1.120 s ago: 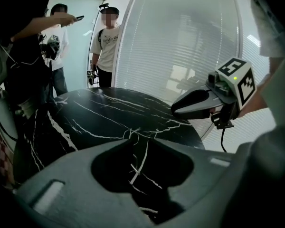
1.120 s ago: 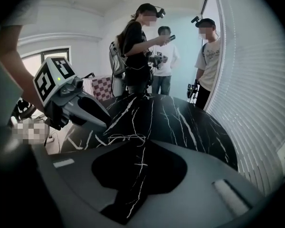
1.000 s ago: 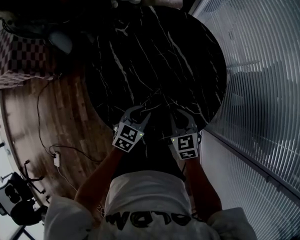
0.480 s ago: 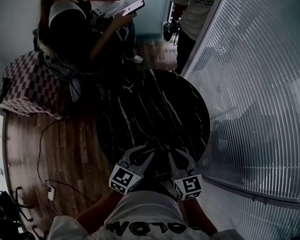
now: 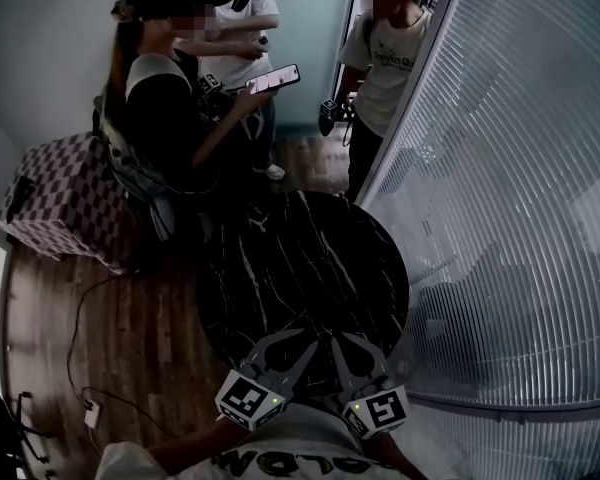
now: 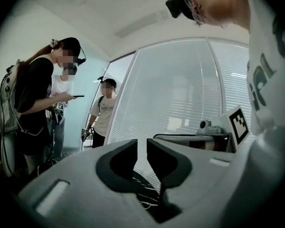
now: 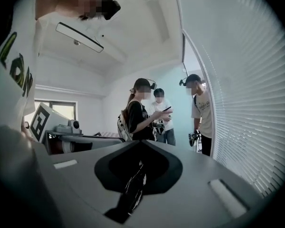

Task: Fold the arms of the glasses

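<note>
Head view, 6 o'clock: left gripper [image 5: 288,348] jaws a narrow slit, right gripper [image 5: 342,346] jaw tips touching, both empty, by near edge of dark round bench [image 5: 310,258]; no glasses visible, so step & next move can't be judged.

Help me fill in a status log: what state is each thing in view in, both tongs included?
left tongs: slightly open, narrow gap, nothing between.
right tongs: shut, tips touching, nothing held.
phone: held up in a person's hand, screen lit.
blinds: lowered.
glasses: not visible in any view.
</note>
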Demonstrator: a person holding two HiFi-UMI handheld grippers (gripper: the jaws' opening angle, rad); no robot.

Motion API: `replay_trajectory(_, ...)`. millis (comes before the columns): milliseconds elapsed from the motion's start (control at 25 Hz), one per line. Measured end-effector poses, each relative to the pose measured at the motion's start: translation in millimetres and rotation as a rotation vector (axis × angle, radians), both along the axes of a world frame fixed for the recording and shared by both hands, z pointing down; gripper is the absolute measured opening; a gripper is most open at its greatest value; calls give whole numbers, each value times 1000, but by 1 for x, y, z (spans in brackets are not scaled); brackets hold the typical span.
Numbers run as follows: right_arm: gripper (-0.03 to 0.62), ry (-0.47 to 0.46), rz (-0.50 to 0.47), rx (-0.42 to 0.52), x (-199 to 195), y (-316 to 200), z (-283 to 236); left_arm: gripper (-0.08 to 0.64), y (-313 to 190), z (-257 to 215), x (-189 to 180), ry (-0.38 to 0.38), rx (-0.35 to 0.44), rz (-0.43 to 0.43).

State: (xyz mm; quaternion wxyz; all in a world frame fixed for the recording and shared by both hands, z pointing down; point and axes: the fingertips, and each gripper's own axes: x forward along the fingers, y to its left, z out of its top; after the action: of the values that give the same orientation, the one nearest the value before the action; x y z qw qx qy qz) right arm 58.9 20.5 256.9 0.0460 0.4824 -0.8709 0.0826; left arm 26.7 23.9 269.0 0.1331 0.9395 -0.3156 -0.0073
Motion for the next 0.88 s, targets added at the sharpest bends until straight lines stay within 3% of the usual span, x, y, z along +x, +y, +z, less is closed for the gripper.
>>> replay_trajectory(880, 2, -28, -14, 20, -8, 16, 0, 57, 12, 1, -2, 0, -9, -1)
